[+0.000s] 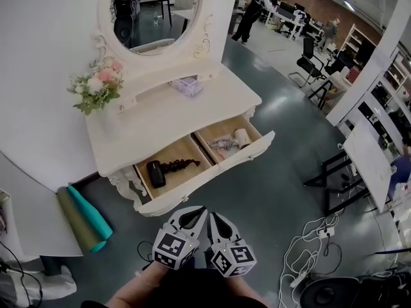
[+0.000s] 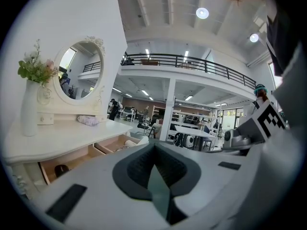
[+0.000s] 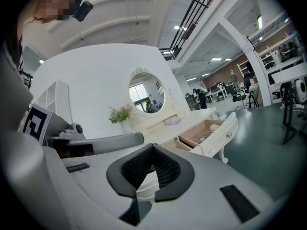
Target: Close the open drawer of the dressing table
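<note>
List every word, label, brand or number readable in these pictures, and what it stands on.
No readable text anywhere.
The left tool and right tool carry cubes with black-and-white square patterns only, no letters.
The dressing table and its open drawer show no print.
Anything on the distant shelves is too small to read.

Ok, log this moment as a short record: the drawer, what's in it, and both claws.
Drawer: open, pulled out of the dressing table
Head view's left compartment: black object, dark coiled item
Head view's right compartment: pale cloth, light roll
Left claw: shut, empty, short of the drawer
Right claw: shut, empty, beside the left claw
Tabletop: flowers, small pouch
</note>
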Tool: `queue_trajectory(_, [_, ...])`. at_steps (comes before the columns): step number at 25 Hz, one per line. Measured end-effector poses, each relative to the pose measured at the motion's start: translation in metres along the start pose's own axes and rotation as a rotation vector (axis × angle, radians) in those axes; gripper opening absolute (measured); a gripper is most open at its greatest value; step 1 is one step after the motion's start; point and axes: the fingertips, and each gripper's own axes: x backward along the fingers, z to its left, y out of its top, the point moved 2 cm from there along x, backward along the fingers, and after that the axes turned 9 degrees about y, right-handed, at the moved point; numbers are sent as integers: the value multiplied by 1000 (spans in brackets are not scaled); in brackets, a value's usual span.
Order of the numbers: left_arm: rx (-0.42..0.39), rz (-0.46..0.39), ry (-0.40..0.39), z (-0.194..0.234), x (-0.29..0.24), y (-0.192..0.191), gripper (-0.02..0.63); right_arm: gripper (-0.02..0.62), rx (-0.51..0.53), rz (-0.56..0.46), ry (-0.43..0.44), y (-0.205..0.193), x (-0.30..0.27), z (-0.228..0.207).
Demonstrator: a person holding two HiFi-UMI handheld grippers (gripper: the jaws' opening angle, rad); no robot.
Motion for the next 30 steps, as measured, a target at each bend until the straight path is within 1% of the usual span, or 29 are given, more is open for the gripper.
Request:
queue_trajectory(3, [-13, 4, -14, 5, -5, 0, 26, -2, 0, -17, -24, 1, -4, -5])
queue_trajectory(7, [-40, -12, -32, 4, -9, 5, 26, -2, 5, -43, -57, 6, -3, -11])
queue_trajectory(13, [-38, -3, -53, 2, -6, 0, 26, -2, 11, -35, -71, 3, -1, -9])
queue_trajectory(16, [-43, 3, -45, 3, -2, -3, 26, 0, 9, -26, -66, -2, -2, -6])
queue_trajectory(22, [-27, 20, -16, 11, 4, -11, 26, -2, 1, -1, -43, -9, -8, -1])
queue_trajectory(27, [-15, 9, 13, 18, -4, -7, 26, -2, 6, 10, -29, -9, -15, -8])
queue_trajectory(30, [-24, 12, 18, 17, -13, -5, 26, -1, 7, 11, -24, -3, -20, -18])
